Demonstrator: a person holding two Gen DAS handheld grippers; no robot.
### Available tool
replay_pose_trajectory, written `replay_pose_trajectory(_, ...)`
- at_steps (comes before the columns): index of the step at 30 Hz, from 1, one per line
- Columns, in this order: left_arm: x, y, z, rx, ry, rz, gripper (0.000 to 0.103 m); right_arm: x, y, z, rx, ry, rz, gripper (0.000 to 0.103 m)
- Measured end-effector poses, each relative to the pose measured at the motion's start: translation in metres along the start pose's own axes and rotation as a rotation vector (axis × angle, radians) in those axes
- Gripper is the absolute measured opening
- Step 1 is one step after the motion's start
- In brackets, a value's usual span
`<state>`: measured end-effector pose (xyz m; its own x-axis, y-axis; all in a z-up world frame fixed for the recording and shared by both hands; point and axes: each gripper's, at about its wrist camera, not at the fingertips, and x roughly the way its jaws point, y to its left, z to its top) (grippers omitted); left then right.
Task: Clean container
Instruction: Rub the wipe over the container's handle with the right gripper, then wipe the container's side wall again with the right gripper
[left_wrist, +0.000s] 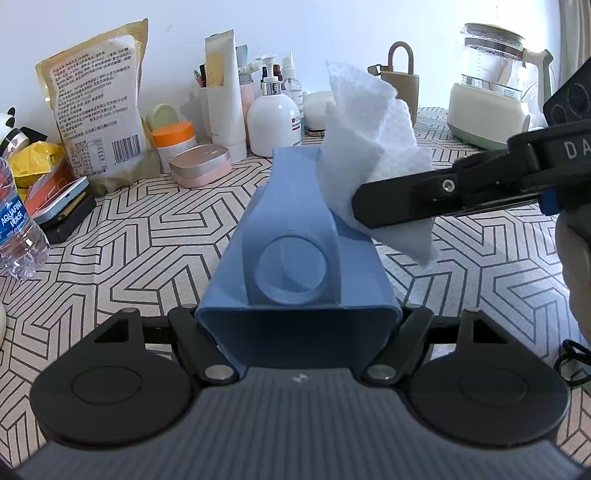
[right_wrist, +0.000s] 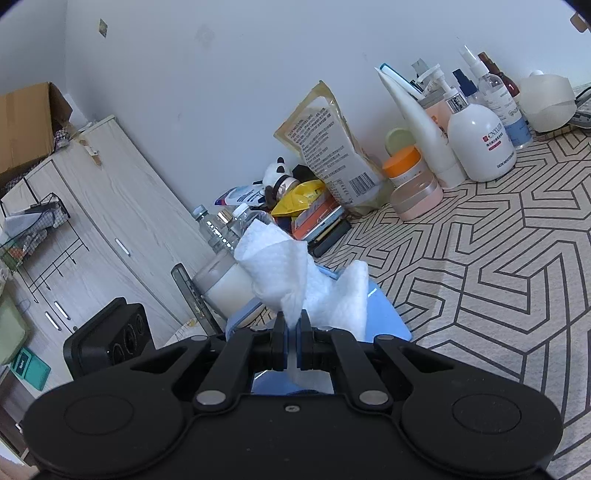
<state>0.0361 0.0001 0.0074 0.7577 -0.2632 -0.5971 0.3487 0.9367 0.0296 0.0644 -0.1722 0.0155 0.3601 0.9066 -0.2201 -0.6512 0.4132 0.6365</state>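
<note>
Your left gripper (left_wrist: 299, 321) clamps the blue container (left_wrist: 295, 236) at centre frame; your right gripper (right_wrist: 293, 325), from the right, pinches the white wipe (left_wrist: 369, 147) against its upper end.

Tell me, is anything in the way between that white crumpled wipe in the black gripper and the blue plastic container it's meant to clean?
Nothing visible blocks it. The right gripper pinches the white crumpled wipe right beside the blue plastic container, which the left gripper clamps at its base. The wipe overlaps the container's upper right edge; actual contact is unclear.
</note>
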Motion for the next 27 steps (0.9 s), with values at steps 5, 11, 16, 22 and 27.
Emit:
replay_pose_trajectory(5,0.000,0.002,0.000,-0.010,0.001,-0.001,0.074,-0.001,-0.004,0.001,0.003,0.001,-0.004,0.004)
replay_pose_trajectory(11,0.000,0.004,-0.001,-0.012,-0.003,-0.001,0.074,-0.002,-0.009,0.003,0.004,0.002,-0.006,0.004)
replay_pose_trajectory(16,0.001,0.006,-0.001,-0.023,-0.001,0.005,0.074,-0.006,-0.015,0.003,0.000,0.003,-0.024,0.004)
replay_pose_trajectory(22,0.002,0.010,-0.001,-0.049,0.007,0.014,0.074,-0.005,-0.020,0.001,-0.020,0.033,-0.056,0.008)
replay_pose_trajectory(27,0.002,0.011,-0.001,-0.050,0.008,0.014,0.074,-0.002,-0.026,-0.001,-0.015,0.074,-0.097,0.008)
